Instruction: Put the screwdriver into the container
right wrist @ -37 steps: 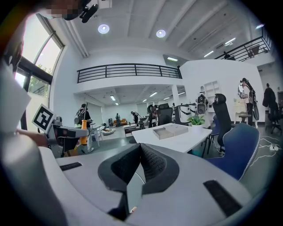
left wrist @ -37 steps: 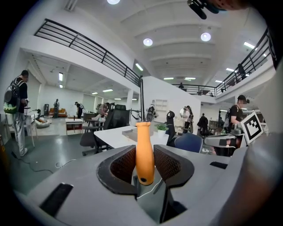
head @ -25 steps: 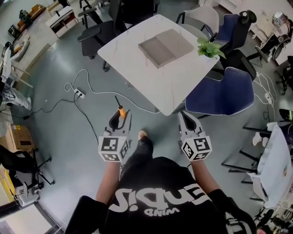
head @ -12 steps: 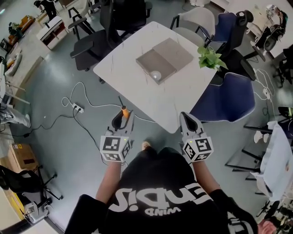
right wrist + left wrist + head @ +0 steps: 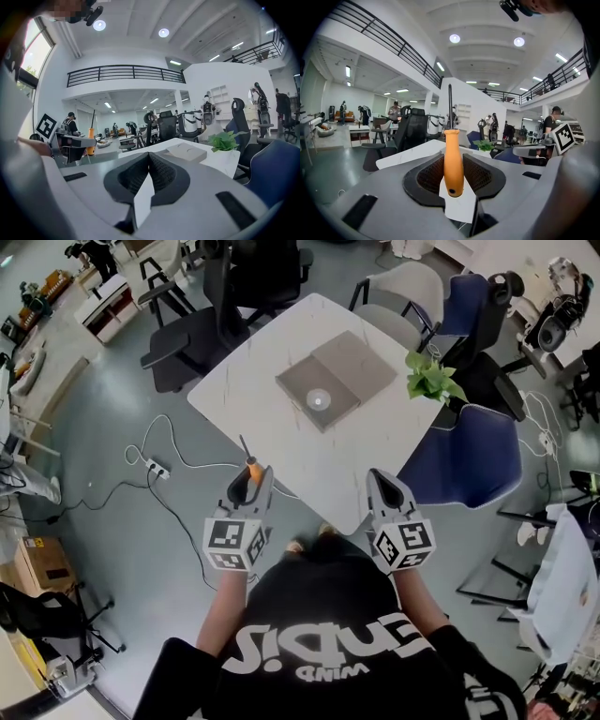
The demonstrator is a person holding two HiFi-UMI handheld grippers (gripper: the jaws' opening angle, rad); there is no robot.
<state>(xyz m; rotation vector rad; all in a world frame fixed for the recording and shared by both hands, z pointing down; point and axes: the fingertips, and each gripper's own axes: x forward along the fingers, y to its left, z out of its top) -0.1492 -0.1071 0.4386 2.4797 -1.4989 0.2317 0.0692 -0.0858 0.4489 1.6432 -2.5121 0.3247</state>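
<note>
Left tool (image 5: 251,479) grips screwdriver (image 5: 453,168); head view shows container (image 5: 336,379).

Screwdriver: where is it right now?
Head view, left side: the screwdriver stands upright, clamped by its orange handle in the left gripper, over the floor just short of the near edge of the white table.

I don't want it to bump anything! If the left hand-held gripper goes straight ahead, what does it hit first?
Probably the near edge of the white table, the screwdriver tip touching first; depth is hard to judge.
</note>
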